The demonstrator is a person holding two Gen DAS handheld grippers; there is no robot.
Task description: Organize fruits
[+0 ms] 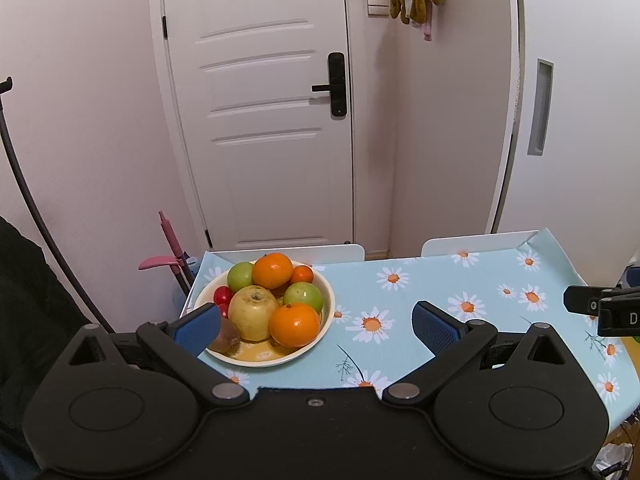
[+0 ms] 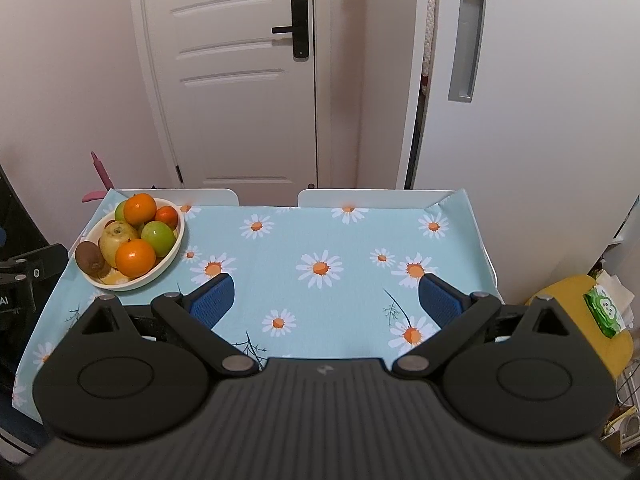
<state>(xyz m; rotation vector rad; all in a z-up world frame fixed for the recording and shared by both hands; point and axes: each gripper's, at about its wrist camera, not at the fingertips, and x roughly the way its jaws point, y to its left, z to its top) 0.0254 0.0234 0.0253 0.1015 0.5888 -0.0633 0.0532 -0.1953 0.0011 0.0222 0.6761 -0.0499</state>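
A cream bowl (image 1: 326, 322) full of fruit stands at the table's far left; it also shows in the right wrist view (image 2: 176, 250). It holds oranges (image 1: 295, 325), green apples (image 1: 304, 296), a yellow apple (image 1: 255, 311), a brown kiwi (image 2: 89, 256) and red cherry tomatoes (image 1: 222, 295). My left gripper (image 1: 318, 326) is open and empty, just in front of the bowl, with its left finger (image 1: 198, 328) hiding the bowl's near left rim. My right gripper (image 2: 326, 300) is open and empty above the middle of the table, right of the bowl.
The table wears a light blue daisy cloth (image 2: 320, 240). Two white chair backs (image 2: 376, 198) stand behind its far edge. A white door (image 1: 264, 120) and walls are beyond. A yellow stool with a green tissue pack (image 2: 606, 310) is at the right.
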